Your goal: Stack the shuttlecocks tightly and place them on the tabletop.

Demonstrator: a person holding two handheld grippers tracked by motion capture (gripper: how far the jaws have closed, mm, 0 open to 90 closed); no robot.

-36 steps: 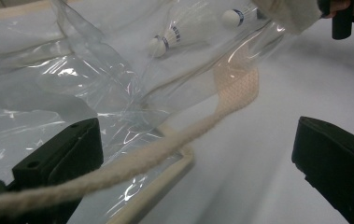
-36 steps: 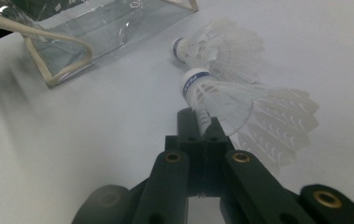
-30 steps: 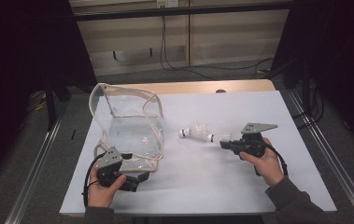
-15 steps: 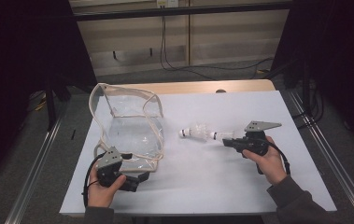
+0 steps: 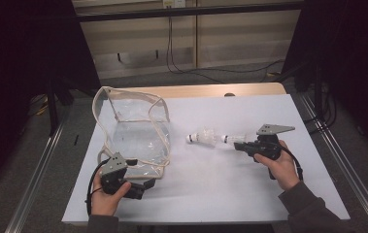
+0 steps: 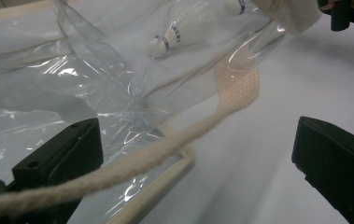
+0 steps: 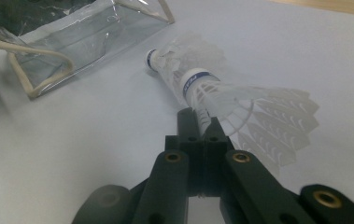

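At lower centre of the right gripper view, my right tongs pinch a shuttlecock's feathers; its blue band's lettering is unreadable. Another shuttlecock lies beyond. My left tongs gape beside the clear bag, left of the desk.

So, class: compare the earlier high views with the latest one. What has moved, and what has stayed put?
Little has changed. The right gripper, shut on the feathers of a shuttlecock, has edged slightly with it; nothing was picked up or released. The second shuttlecock, the clear bag and the left gripper at the bag's corner stayed where they were.
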